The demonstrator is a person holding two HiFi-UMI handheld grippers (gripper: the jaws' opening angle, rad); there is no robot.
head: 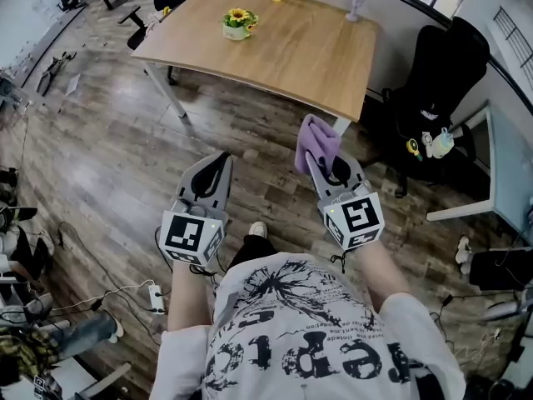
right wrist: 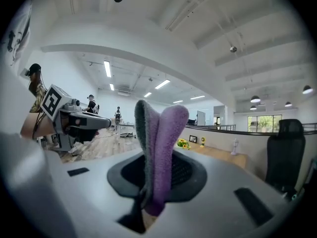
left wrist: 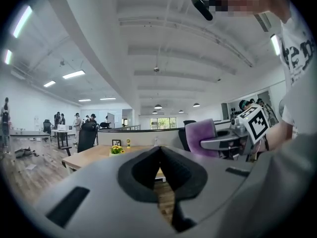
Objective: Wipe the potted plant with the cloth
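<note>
Person: stands on the wood-plank floor (head: pixel 108 140) short of the worktop (head: pixel 308 57), one gripper held out in each hand.
Left gripper (head: pixel 221 162): jaws pressed together, nothing between them.
Right gripper (head: pixel 325 167): jaws pinching a folded purple cloth (head: pixel 316 140), which sticks out past the tips.
Potted plant (head: pixel 238 22): yellow sunflowers in a small white pot, on the far left part of the wooden worktop, well apart from both grippers.
Nearby: a black office chair (head: pixel 437 90) beside the worktop's right end.

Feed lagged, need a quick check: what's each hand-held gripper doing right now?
Left hand-held gripper: closed, empty.
Right hand-held gripper: closed on the purple cloth.
</note>
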